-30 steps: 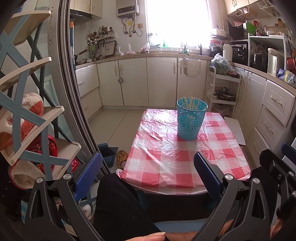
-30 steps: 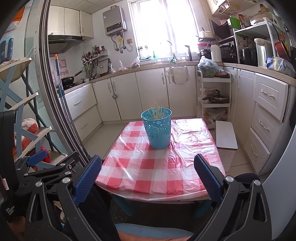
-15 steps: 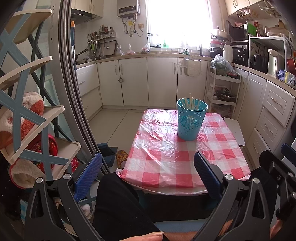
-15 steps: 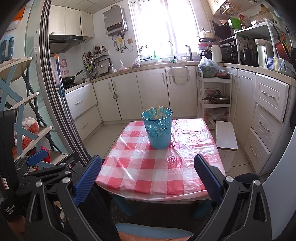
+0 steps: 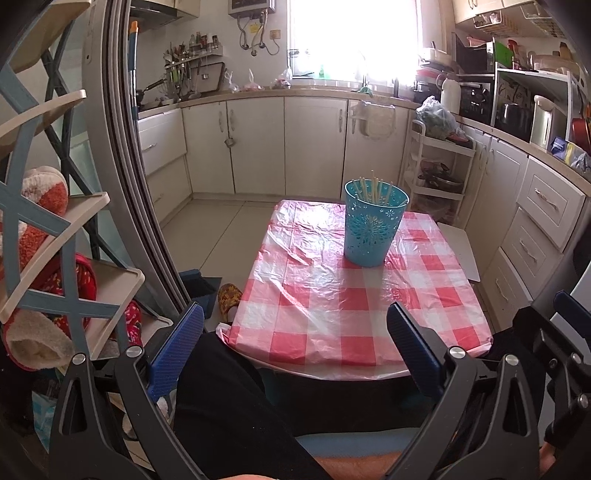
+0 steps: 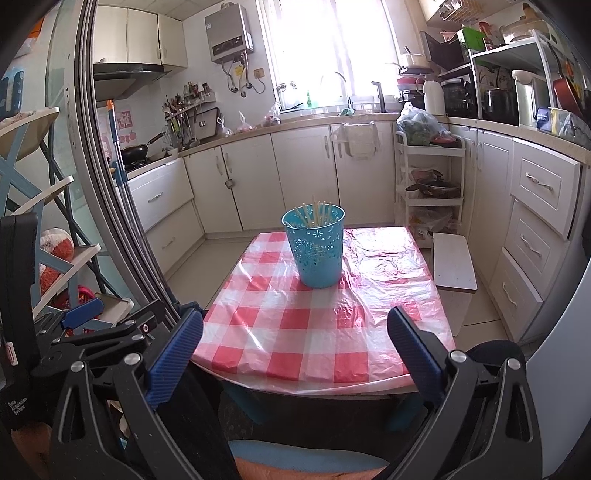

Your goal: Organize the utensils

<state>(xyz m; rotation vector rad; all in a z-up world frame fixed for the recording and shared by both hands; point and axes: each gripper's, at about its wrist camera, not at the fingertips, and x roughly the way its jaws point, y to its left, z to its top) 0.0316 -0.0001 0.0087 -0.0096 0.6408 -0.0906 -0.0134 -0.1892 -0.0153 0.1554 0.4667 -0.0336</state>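
Left wrist view: showed the left gripper (image 5: 295,347), jaws spread wide and holding nothing, ribbed blue pads (image 5: 176,350) on black frames, low over a dark-clothed lap. Ahead, a small bench (image 5: 354,317) under a glossy, crinkled red-and-white checked plastic cloth. On its far half, a teal plastic cup (image 5: 373,225), tapered, pierced with a snowflake pattern, upright, with pale thin chopsticks (image 5: 373,188) standing inside and poking above the rim. Caught only here: a yellow patterned slipper (image 5: 229,297) on the tiled floor by the bench's near left corner, and a shelf rack (image 5: 70,258) with blue cross-braces holding fuzzy red-and-white slippers.

Right wrist view: showed the right gripper (image 6: 295,350), jaws likewise released and empty, well short of the cup (image 6: 318,251). Chopsticks (image 6: 316,214) again upright inside it. Seen only from this side: a white flat-topped stool (image 6: 453,264) just beside the bench's (image 6: 314,343) right edge, a boxy water heater (image 6: 229,33) on the wall, a black wok (image 6: 136,150) on the stove, and the left gripper's black frame (image 6: 99,332) at the lower left.
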